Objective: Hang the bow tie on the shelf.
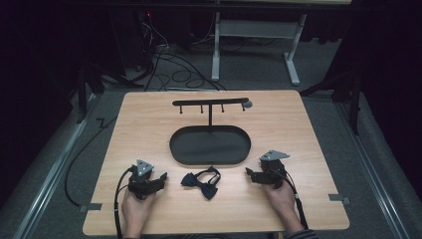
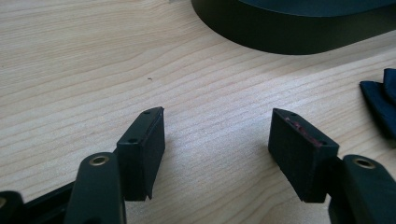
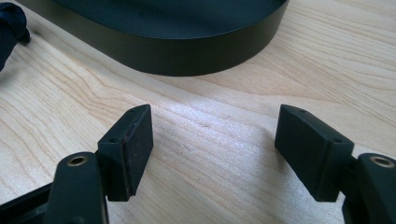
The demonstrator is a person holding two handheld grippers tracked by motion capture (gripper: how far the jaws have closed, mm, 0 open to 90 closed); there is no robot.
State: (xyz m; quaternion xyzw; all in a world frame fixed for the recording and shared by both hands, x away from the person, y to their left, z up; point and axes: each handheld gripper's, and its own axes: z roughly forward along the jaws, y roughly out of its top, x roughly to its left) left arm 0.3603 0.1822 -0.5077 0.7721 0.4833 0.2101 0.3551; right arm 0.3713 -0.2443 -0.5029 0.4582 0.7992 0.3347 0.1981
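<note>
A dark navy bow tie [image 1: 201, 180] with its strap loop lies on the wooden table [image 1: 149, 124], between my two grippers and just in front of a black oval tray [image 1: 209, 145]. A black T-shaped hook stand [image 1: 210, 103] rises from the tray's far rim. My left gripper [image 1: 160, 179] rests low on the table to the left of the bow tie, open, with bare wood between its jaws. My right gripper [image 1: 249, 174] rests to the right of the tie, also open and empty. The left gripper view catches the bow tie [image 2: 383, 100] at its right edge and the tray [image 2: 289, 32] above.
The tray wall [image 3: 187, 49] lies close ahead of my right gripper [image 3: 212, 149]. Bare wood spreads to the left of my left gripper [image 2: 217, 149]. Beyond the table's far edge are floor cables [image 1: 169, 69] and a white desk frame [image 1: 259, 45].
</note>
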